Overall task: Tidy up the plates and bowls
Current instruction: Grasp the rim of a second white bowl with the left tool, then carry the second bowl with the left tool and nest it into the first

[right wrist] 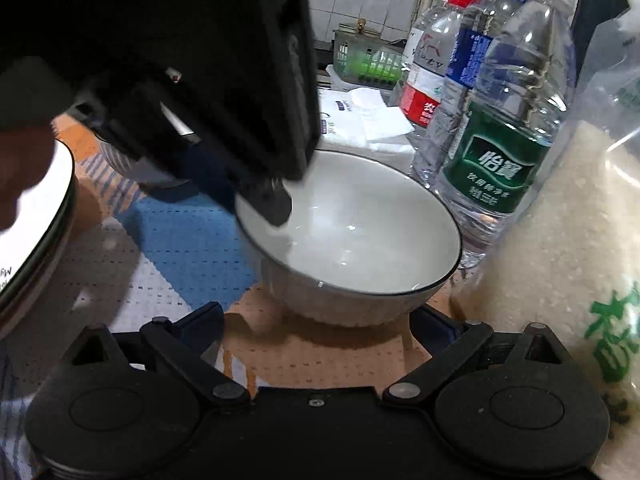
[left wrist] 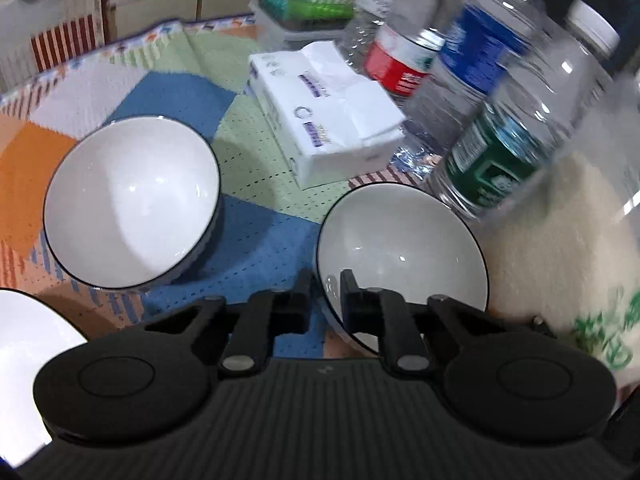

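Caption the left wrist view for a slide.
Left gripper pinches the rim of a white bowl; second bowl sits left on the checked mat, bottles behind.

Two bowls are sitting on the worktop (left wrist: 256, 168): the far bowl (left wrist: 132, 202) to the left, the near bowl (left wrist: 400, 248) to the right. A tissue pack (left wrist: 324, 116) is lying behind them, three bottles (left wrist: 516, 120) are standing right of it, and a plate stack (right wrist: 36, 232) is lying at the far left.

The bowls (left wrist: 132, 200) look like glossy glazed ceramic. The mat (left wrist: 256, 240) is perforated woven cloth, matt. The bottles (right wrist: 508, 128) are clear shiny plastic.
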Demonstrator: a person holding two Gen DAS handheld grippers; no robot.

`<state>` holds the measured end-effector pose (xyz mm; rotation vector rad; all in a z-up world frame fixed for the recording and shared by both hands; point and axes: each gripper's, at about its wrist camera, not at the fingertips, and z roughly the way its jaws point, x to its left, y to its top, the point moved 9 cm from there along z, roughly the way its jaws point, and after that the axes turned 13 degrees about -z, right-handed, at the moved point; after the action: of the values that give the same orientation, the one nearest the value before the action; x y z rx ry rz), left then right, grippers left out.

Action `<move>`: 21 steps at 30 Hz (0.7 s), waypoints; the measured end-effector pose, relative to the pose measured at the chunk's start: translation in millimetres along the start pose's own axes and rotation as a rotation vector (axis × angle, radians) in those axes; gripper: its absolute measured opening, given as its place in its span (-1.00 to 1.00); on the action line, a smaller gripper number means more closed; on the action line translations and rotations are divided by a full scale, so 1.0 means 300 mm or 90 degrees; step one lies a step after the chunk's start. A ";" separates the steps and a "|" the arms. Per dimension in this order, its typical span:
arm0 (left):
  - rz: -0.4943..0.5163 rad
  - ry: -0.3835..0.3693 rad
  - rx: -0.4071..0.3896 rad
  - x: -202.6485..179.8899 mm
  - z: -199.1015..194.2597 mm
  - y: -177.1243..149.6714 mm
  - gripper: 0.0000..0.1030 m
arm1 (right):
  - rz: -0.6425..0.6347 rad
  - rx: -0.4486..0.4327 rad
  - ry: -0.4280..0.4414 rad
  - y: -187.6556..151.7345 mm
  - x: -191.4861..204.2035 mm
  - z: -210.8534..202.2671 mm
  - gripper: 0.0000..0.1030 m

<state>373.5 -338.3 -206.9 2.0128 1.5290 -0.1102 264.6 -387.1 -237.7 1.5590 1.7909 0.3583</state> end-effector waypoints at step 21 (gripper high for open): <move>0.025 0.048 0.054 0.020 -0.182 -0.098 -0.82 | 0.086 -0.063 0.047 0.034 0.008 -0.111 0.78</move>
<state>333.4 -301.1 -176.7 2.1334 1.5540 -0.0856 249.8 -374.3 -208.8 1.6198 1.7003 0.5682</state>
